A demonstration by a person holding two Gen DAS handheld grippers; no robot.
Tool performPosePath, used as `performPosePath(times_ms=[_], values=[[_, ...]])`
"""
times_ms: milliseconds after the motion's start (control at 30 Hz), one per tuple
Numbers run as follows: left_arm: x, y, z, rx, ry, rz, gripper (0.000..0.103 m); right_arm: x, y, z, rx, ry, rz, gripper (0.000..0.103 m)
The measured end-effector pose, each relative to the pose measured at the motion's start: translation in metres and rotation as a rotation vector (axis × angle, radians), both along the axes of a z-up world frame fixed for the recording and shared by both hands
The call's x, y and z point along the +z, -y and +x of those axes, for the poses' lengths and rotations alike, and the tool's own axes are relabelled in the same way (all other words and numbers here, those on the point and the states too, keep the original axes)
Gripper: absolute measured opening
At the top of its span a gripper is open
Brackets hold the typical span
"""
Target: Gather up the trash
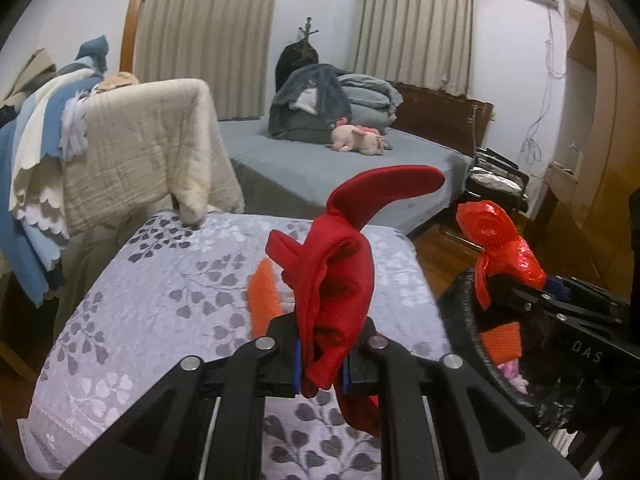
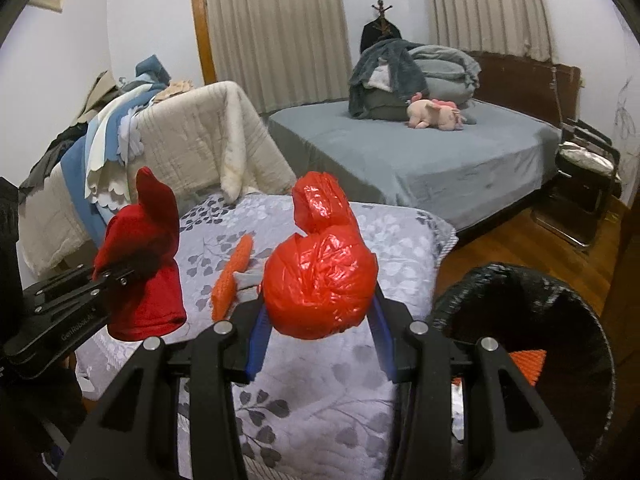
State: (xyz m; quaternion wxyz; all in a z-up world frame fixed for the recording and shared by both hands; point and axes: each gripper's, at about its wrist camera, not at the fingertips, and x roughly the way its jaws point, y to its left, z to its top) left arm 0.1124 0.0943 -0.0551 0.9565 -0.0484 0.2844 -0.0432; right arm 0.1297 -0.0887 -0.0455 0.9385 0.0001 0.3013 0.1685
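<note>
My left gripper (image 1: 322, 364) is shut on a red cloth (image 1: 340, 264) and holds it above the leaf-patterned table cover (image 1: 160, 300). The cloth also shows in the right wrist view (image 2: 144, 264). My right gripper (image 2: 318, 340) is shut on a crumpled red plastic bag (image 2: 320, 284), held above the cover's right side; the bag shows in the left wrist view (image 1: 500, 240). An orange knitted item (image 2: 234, 270) lies on the cover between the two grippers. A black-lined trash bin (image 2: 528, 320) stands at the right, with orange trash (image 2: 528, 360) inside.
A chair draped with beige and blue blankets (image 1: 132, 152) stands behind the table on the left. A bed with grey sheet (image 2: 420, 152), folded bedding and a pink plush toy (image 2: 434, 114) is behind. A metal chair (image 2: 584, 184) stands on the wooden floor at right.
</note>
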Motion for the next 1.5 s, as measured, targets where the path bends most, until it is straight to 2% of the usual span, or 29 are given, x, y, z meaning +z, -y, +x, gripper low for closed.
performPosePath(times_ms=[667, 1067, 1500], values=[[0.013, 0.104, -0.002, -0.2, 0.022, 0.002, 0.013, 0.008, 0.099, -0.032, -0.171, 0.033, -0.005, 0.042], [0.007, 0.16, 0.01, -0.324, 0.011, -0.006, 0.013, -0.001, 0.15, -0.041, -0.282, 0.016, -0.029, 0.042], [-0.014, 0.222, 0.032, -0.459, -0.02, -0.001, 0.013, -0.023, 0.192, -0.042, -0.365, -0.02, -0.037, 0.042]])
